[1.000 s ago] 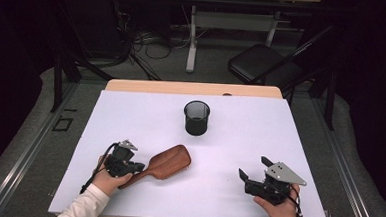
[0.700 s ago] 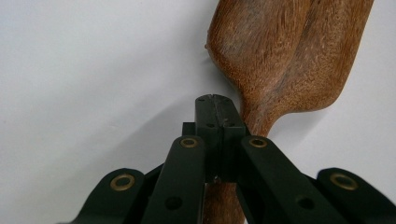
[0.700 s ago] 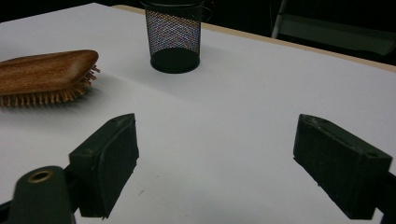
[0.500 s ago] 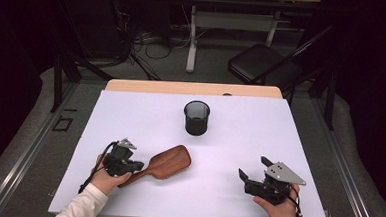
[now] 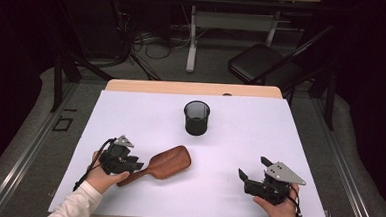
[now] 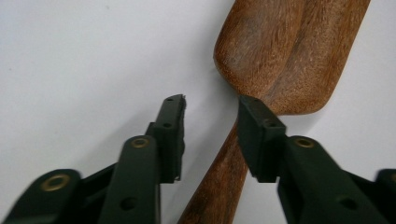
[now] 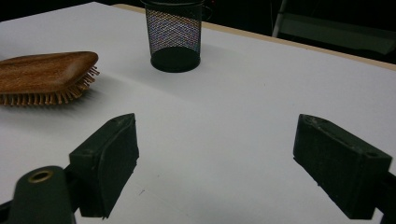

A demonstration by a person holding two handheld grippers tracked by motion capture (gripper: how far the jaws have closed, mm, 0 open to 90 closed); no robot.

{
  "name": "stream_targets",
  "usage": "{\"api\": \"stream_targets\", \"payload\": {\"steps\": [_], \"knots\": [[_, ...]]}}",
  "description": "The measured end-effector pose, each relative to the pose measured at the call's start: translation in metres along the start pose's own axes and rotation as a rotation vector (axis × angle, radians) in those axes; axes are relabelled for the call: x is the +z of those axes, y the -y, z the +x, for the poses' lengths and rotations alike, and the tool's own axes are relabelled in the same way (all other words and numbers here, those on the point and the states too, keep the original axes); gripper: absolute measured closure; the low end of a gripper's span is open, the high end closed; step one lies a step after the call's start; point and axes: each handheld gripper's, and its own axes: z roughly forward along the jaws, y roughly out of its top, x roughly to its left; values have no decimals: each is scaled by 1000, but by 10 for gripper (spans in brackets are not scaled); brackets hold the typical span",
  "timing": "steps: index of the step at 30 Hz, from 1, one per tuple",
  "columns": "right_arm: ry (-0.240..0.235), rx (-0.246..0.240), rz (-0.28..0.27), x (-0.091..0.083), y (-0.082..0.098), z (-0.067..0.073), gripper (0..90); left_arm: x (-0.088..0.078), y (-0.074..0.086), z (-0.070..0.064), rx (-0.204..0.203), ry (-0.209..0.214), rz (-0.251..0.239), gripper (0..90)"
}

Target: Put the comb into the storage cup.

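A wooden hairbrush (image 5: 167,161) lies bristles down on the white table (image 5: 130,120), its handle pointing to the near left. My left gripper (image 5: 137,166) is at that handle. In the left gripper view its jaws have just been opening: the handle (image 6: 219,182) runs between them, the left pad stands off it, and the right fingertip (image 6: 254,116) lies over the neck of the brush (image 6: 280,56). My right gripper (image 5: 253,167) rests near the front right of the table, open with nothing between its fingers (image 7: 215,123). Beyond it are the hairbrush (image 7: 42,70) and a black mesh cup (image 7: 173,35).
The black mesh cup (image 5: 196,117) stands upright at the middle back of the table. Beyond the far edge are a folding chair (image 5: 263,67), desk legs and cables on the floor. Bare white surface lies between the brush and the right gripper.
The left gripper's jaws have spread a little around the brush handle. The brush, the cup and the right hand have kept their places.
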Motion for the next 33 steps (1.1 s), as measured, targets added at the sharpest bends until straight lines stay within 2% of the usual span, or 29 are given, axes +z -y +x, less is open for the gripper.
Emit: {"api": "stream_targets", "payload": {"steps": [6,9,10,15,16,18,19,20,22,24,27,31,32,33], "knots": [[-3,0,4,0,0,0,135,-3,-2,-2,26,-22,-8,464],[-3,-1,7,0,0,0,136,-4,-2,-2,27,-11,-7,442],[-2,0,2,0,0,0,136,-4,-3,-1,25,9,-22,442],[-3,3,4,0,0,1,136,-7,-4,0,24,4,-28,411],[-5,3,6,0,0,1,136,-8,-3,0,45,2,-35,400],[-6,3,6,0,0,1,136,-9,-3,0,33,7,-32,399],[-5,-1,6,0,0,1,135,-9,-3,3,29,40,-29,358],[-6,-1,6,0,0,1,136,-9,-3,3,29,45,-23,321],[-6,-2,6,0,0,1,136,-9,-3,3,32,36,-30,316],[-7,-1,7,1,0,1,136,-9,-2,4,60,28,-32,294],[-7,-3,7,1,0,1,135,-8,-2,3,68,11,-18,243],[-8,-13,11,1,1,1,136,-6,-2,0,115,-5,0,210],[-10,-14,11,1,1,2,136,-4,-3,0,151,-12,20,209],[-12,-16,14,1,1,2,135,-3,-3,-1,155,-18,19,210]]}}
